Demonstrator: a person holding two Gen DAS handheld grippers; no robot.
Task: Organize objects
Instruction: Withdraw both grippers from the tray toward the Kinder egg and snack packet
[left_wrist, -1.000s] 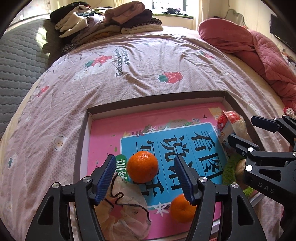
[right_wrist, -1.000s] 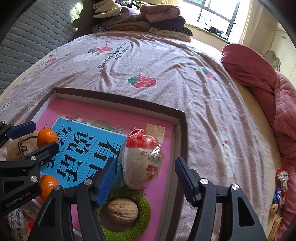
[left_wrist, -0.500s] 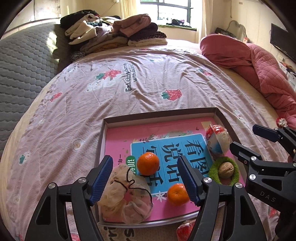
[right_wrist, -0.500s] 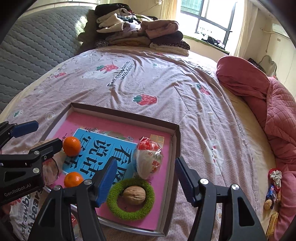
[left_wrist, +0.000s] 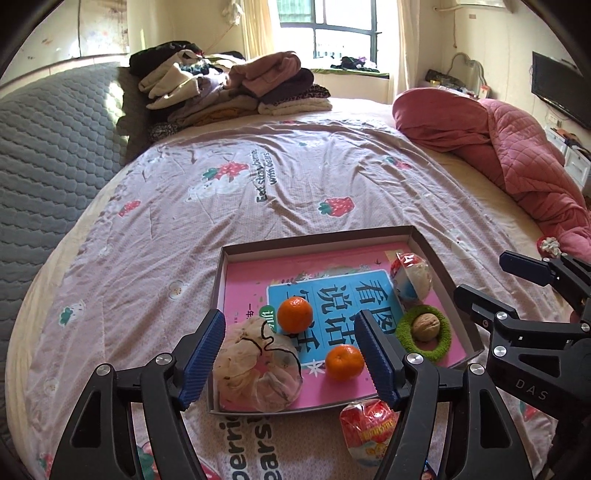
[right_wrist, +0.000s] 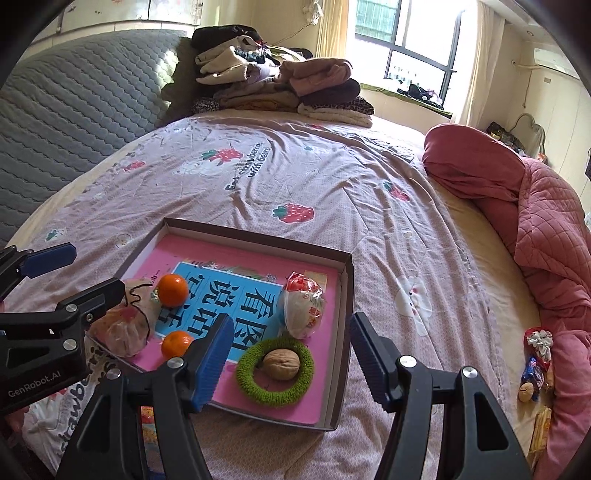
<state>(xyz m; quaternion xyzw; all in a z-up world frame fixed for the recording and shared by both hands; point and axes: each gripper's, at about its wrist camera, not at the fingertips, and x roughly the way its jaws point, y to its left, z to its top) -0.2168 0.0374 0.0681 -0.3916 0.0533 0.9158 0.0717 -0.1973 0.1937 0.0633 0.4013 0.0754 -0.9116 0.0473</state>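
Left wrist view looks out over the bed (left_wrist: 258, 206), its strawberry-print sheet spreading to a stack of folded clothes (left_wrist: 236, 88) at the far end and a pink quilt (left_wrist: 509, 155) bunched along the right side. On the sheet sits the shallow cardboard tray (left_wrist: 314, 238), pink-lined with a blue printed sheet inside.

The left gripper (left_wrist: 291, 354) hovers above the tray's near edge, jaws spread wide, nothing between them. The right gripper (right_wrist: 290, 360) hangs over the tray's near right corner, jaws equally wide apart and empty; from the left wrist view it juts in from the right side, pointing left across the tray.

Inside the tray, biggest first: a sheer mesh pouch (left_wrist: 256, 369) with a black drawstring fills the near left corner, partly behind the left gripper's left finger. A wrapped snack packet (right_wrist: 303, 310) stands toward the right wall. A green fuzzy ring (right_wrist: 275, 371) lies in front of it, with a walnut (right_wrist: 281, 363) resting in its hole. Two oranges on the blue sheet: one orange (left_wrist: 294, 315) just beside the pouch, a second orange (left_wrist: 344, 362) nearer the front edge.

Outside the tray, a red candy bag (left_wrist: 367, 424) lies on the sheet just beyond the front edge, partly hidden by the left gripper's right finger. Small wrapped sweets (right_wrist: 535, 354) sit well apart, against the quilt.
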